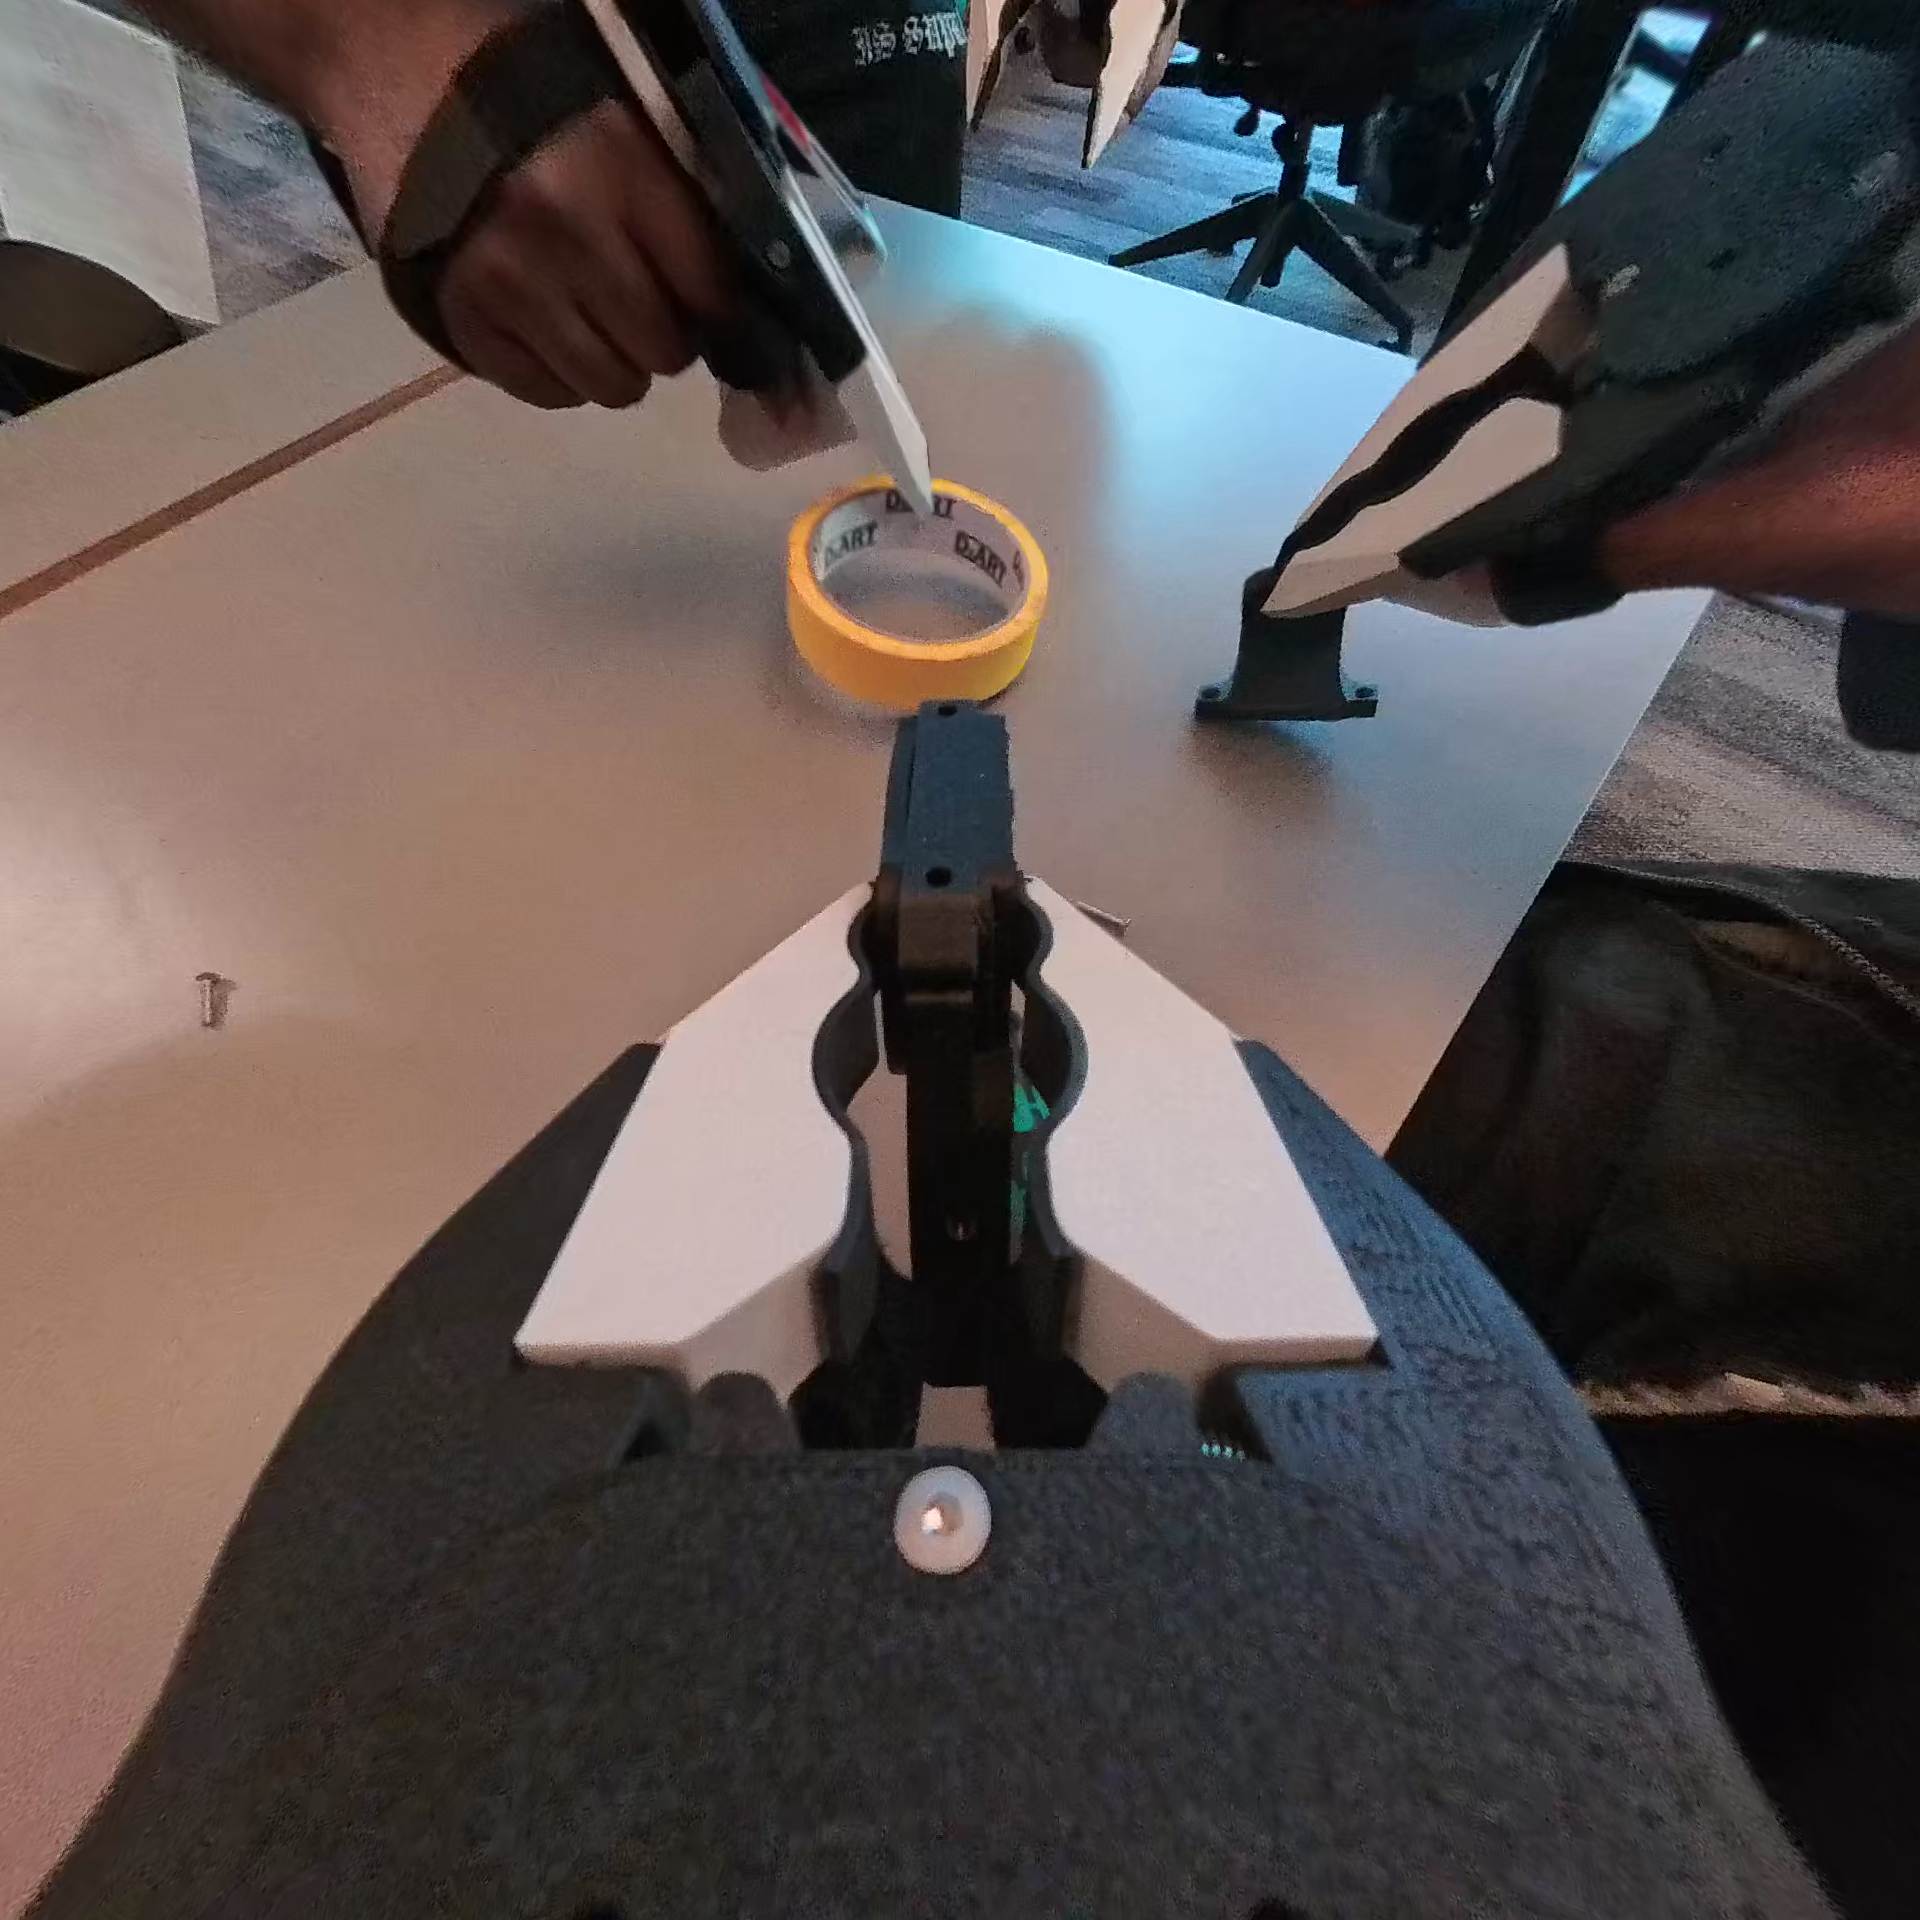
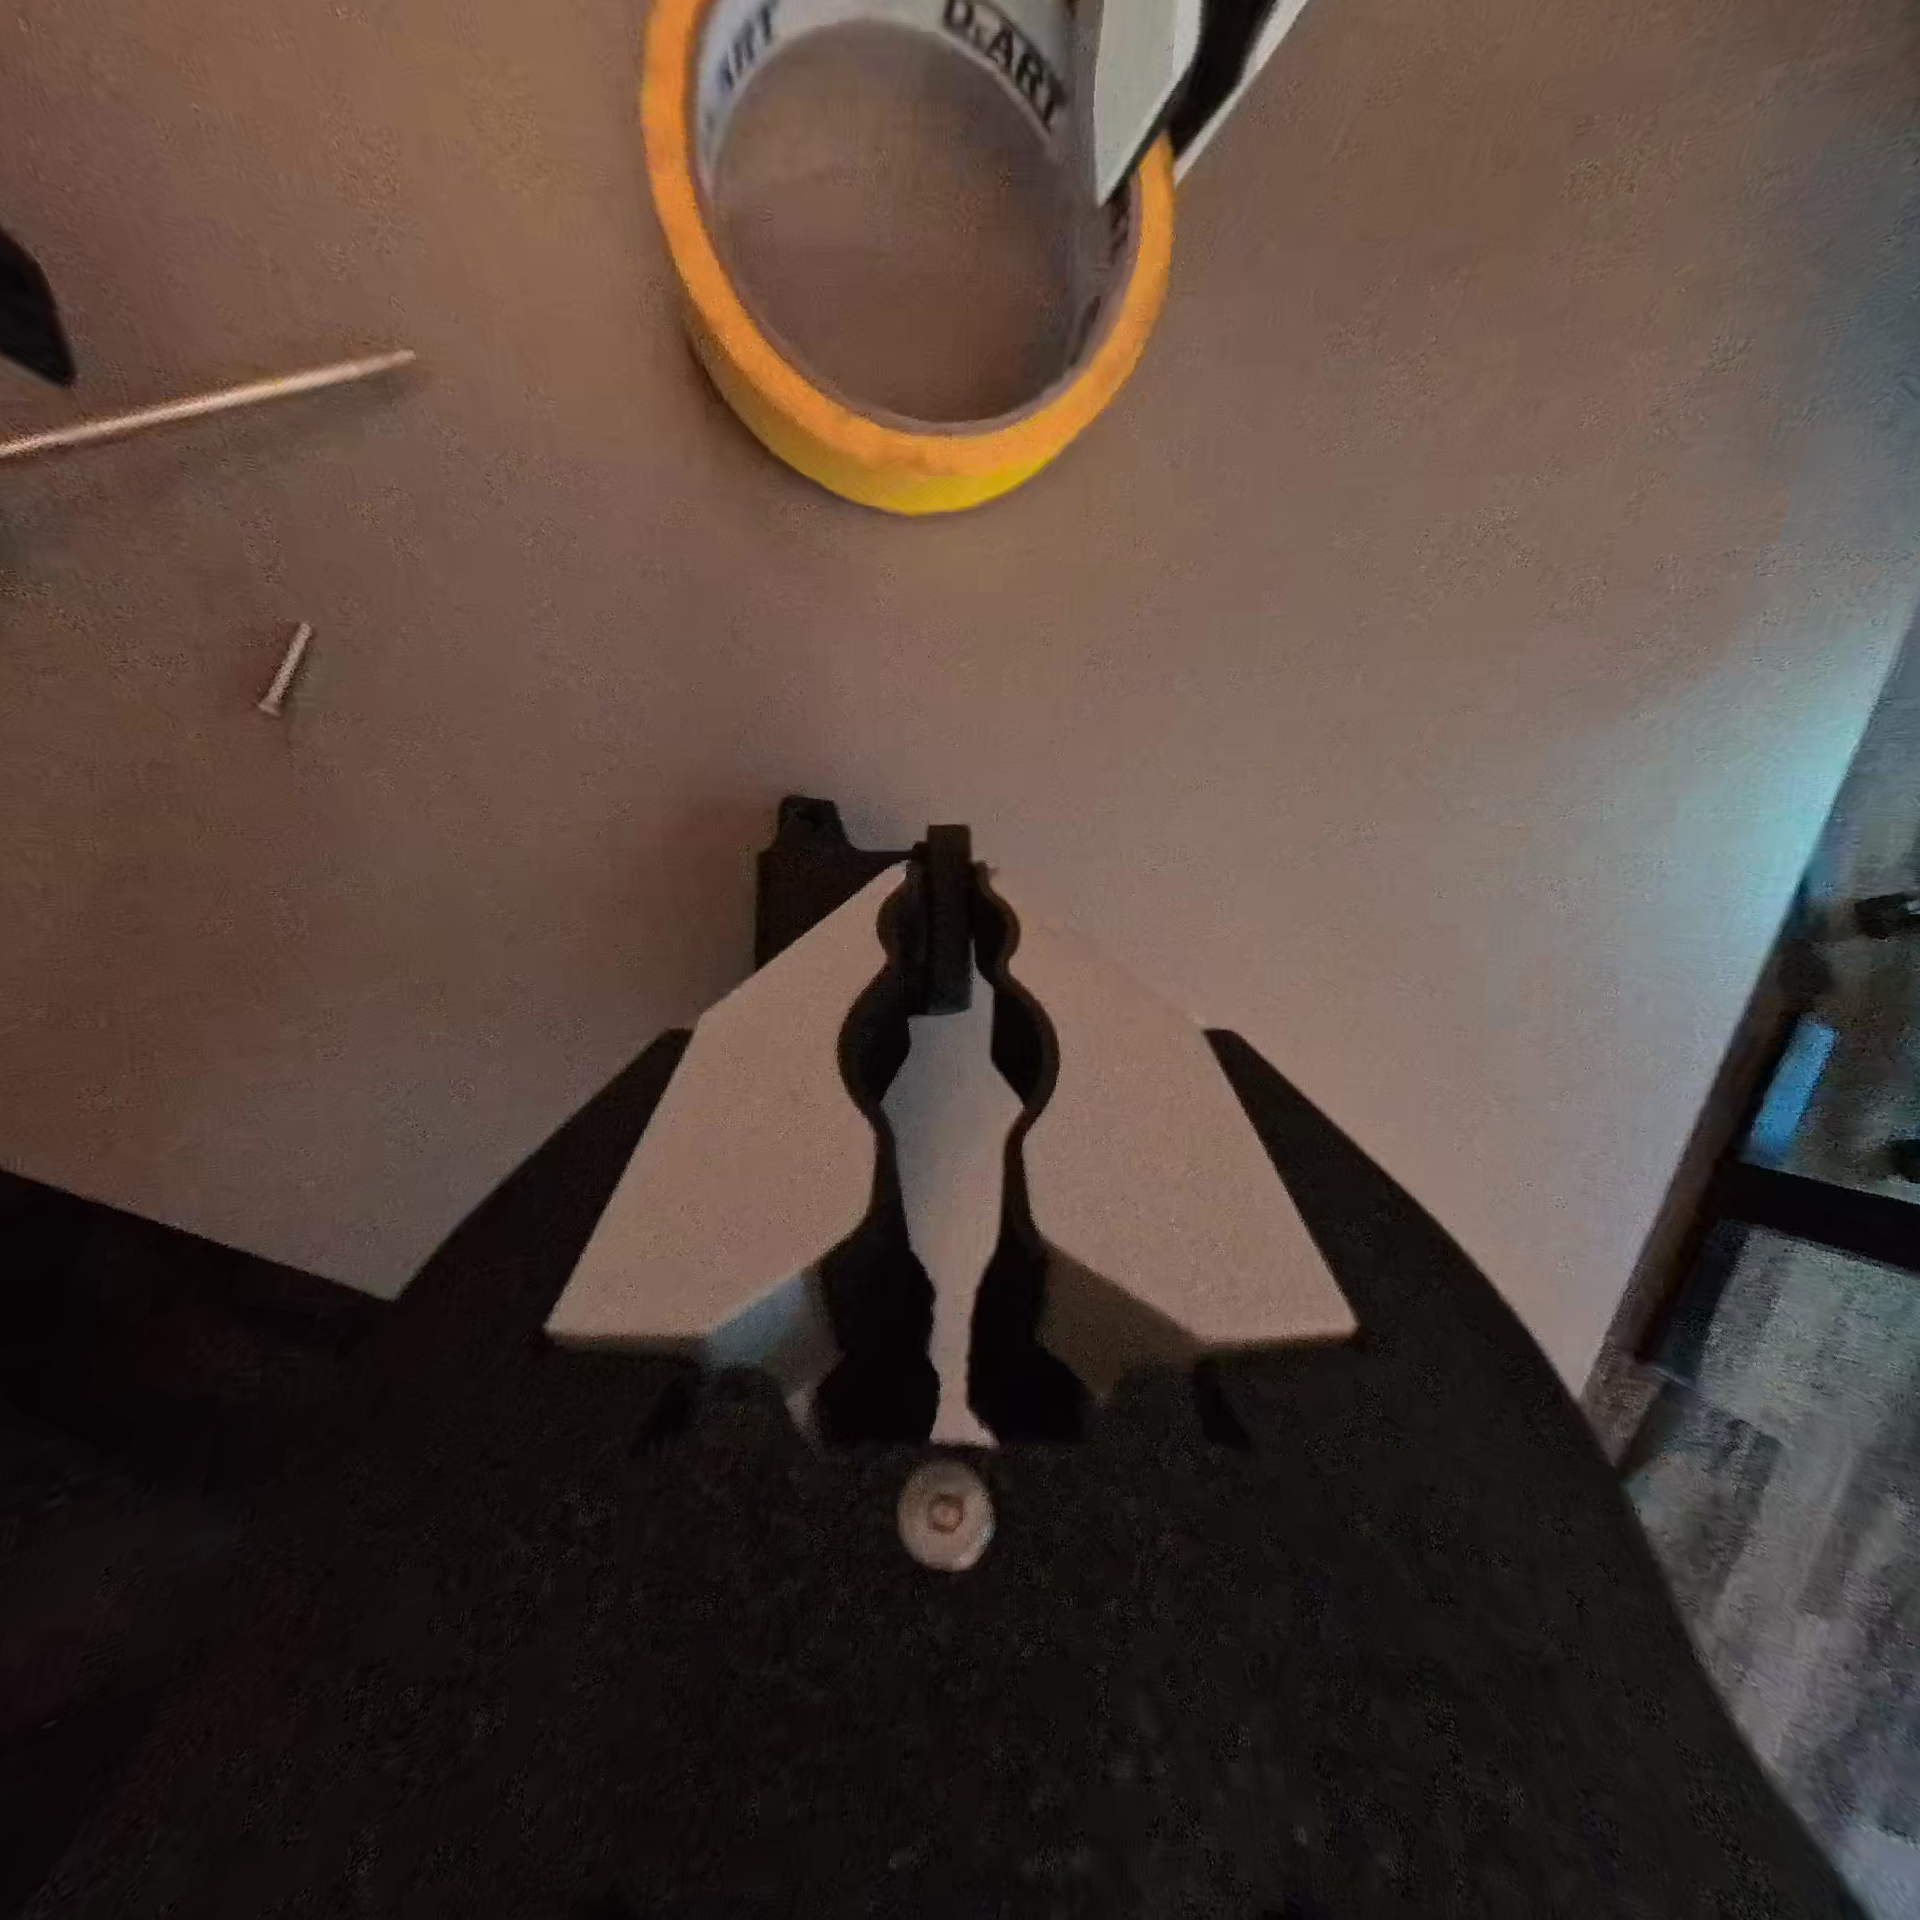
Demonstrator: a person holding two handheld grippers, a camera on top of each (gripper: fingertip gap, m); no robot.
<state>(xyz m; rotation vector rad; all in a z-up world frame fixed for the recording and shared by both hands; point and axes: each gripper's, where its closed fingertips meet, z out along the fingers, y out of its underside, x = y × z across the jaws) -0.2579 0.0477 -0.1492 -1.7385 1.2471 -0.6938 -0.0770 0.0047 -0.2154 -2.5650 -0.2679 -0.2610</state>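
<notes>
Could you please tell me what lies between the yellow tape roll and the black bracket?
Bare table between tape roll and bracket, in both wrist views.

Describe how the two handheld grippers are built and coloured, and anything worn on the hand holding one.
Both the left gripper and right gripper have rough black bodies, flat white wedge-shaped fingers with wavy black inner edges, and a pale screw at the base. A black strap wraps one hand.

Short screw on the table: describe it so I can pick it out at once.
On the table, look left of the yellow tape roll in the right wrist view. The short screw lies alone on bare tabletop, nearer the camera than the long thin metal rod, and is far shorter than it.
</notes>
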